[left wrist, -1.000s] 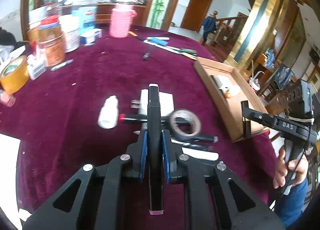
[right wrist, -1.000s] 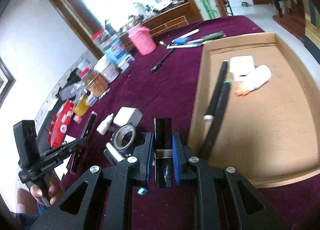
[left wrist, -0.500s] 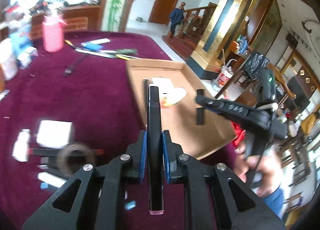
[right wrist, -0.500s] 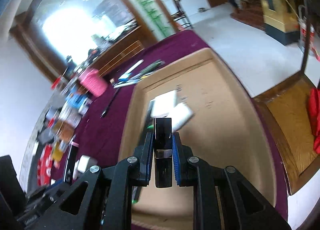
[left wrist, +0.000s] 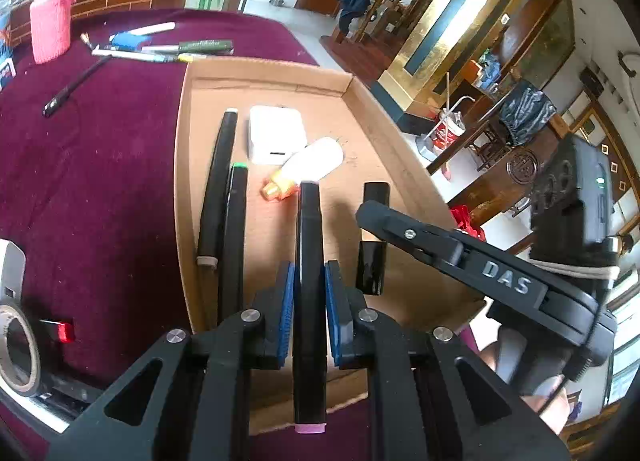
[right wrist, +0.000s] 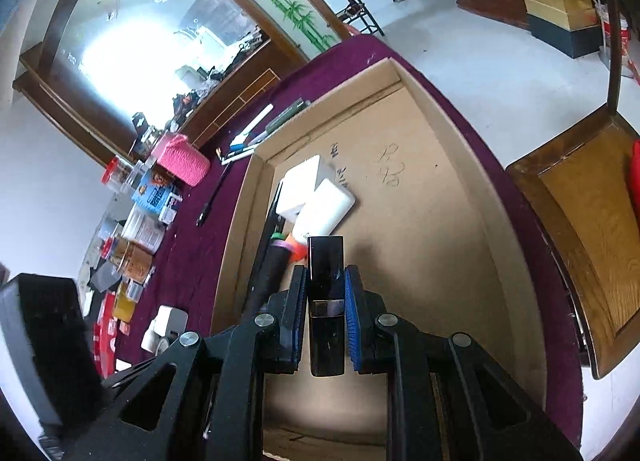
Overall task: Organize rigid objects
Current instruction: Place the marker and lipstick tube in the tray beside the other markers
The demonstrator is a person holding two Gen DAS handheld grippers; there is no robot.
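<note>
My left gripper (left wrist: 309, 281) is shut on a long black marker (left wrist: 309, 245) with a pink end cap, held over the cardboard tray (left wrist: 182, 165). My right gripper (right wrist: 325, 285) is shut on a short black rectangular block (right wrist: 326, 273), also over the tray (right wrist: 452, 253); the block also shows in the left wrist view (left wrist: 373, 253). In the tray lie two black markers (left wrist: 219, 181), a white box (left wrist: 275, 135) and a small white bottle (left wrist: 310, 167) with an orange cap.
The maroon tablecloth (left wrist: 88, 149) holds a tape roll (left wrist: 16, 353), a red-tipped pen (left wrist: 60, 331), loose pens (left wrist: 168, 49), a pink holder (left wrist: 52, 31), and jars and boxes (right wrist: 140, 221). A wooden chair (right wrist: 580, 229) stands beyond the tray's right edge.
Both grippers have swung from the clutter on the cloth to above the tray, each still holding its object. The right gripper has come close beside the left.
</note>
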